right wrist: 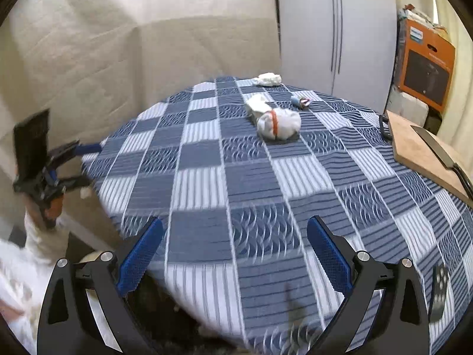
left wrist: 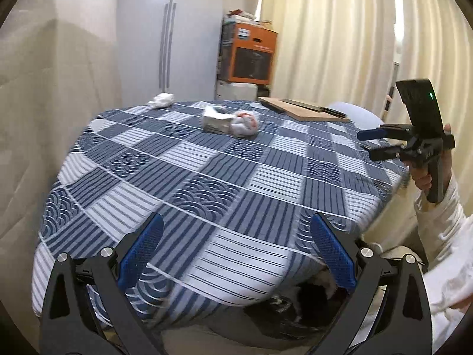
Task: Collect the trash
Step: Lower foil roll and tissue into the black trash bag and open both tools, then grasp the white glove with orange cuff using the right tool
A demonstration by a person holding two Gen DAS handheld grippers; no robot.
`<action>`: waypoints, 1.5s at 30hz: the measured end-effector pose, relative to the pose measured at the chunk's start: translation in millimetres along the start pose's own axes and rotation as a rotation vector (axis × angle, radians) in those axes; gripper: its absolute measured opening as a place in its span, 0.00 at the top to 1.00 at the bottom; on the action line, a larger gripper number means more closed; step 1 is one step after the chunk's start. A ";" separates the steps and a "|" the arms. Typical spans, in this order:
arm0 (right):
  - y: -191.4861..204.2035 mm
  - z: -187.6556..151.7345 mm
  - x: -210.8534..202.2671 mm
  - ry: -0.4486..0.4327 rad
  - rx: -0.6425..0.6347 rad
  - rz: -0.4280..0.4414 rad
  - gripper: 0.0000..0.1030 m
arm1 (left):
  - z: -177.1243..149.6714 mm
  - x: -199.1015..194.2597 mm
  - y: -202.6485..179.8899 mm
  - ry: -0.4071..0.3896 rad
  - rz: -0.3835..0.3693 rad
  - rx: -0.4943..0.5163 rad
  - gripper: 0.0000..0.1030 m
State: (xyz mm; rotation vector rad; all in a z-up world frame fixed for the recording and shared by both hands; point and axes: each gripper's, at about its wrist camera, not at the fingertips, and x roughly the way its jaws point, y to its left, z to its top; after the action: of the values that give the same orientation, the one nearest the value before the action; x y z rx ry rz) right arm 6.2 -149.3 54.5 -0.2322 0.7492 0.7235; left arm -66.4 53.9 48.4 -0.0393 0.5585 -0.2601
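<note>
Both grippers, left gripper [left wrist: 236, 254] and right gripper [right wrist: 235, 254], gape wide and empty; next a reach to the far crumpled wad [right wrist: 279, 124] on the tablecloth [right wrist: 207, 177].

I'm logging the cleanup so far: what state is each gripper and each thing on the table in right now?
left gripper: open, empty.
right gripper: open, empty.
crumpled white wad: lying at the table's far edge.
white carton: lying on its side, touching the bundle.
white bundle with orange band: lying mid-table.
small wrapper: crumpled, lying apart.
knife: flat on the cutting board.
</note>
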 end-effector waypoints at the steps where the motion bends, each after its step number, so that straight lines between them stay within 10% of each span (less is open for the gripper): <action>1: -1.7 10.7 9.2 0.004 0.007 -0.003 0.09 | 1.0 1.0 4.4 0.001 0.013 -0.007 0.06; 22: -80.6 131.9 177.4 0.073 0.206 -0.124 0.10 | 7.5 23.1 42.6 0.027 0.212 -0.069 0.06; 26: -93.5 128.4 198.0 0.106 0.236 -0.029 0.47 | 15.2 31.0 42.2 0.038 0.224 -0.071 0.06; 39: -110.4 119.4 146.7 -0.046 0.250 -0.019 0.57 | 48.4 68.0 30.5 0.083 0.197 -0.082 0.06; 45: -144.9 117.1 118.3 -0.134 0.354 -0.180 0.57 | 70.6 94.1 25.6 0.105 0.196 -0.079 0.06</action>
State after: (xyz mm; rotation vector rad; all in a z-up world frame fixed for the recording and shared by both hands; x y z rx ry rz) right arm 226.8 -144.2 49.0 0.0697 0.7053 0.4217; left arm 53.7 52.3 56.8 -0.0469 0.6726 -0.0493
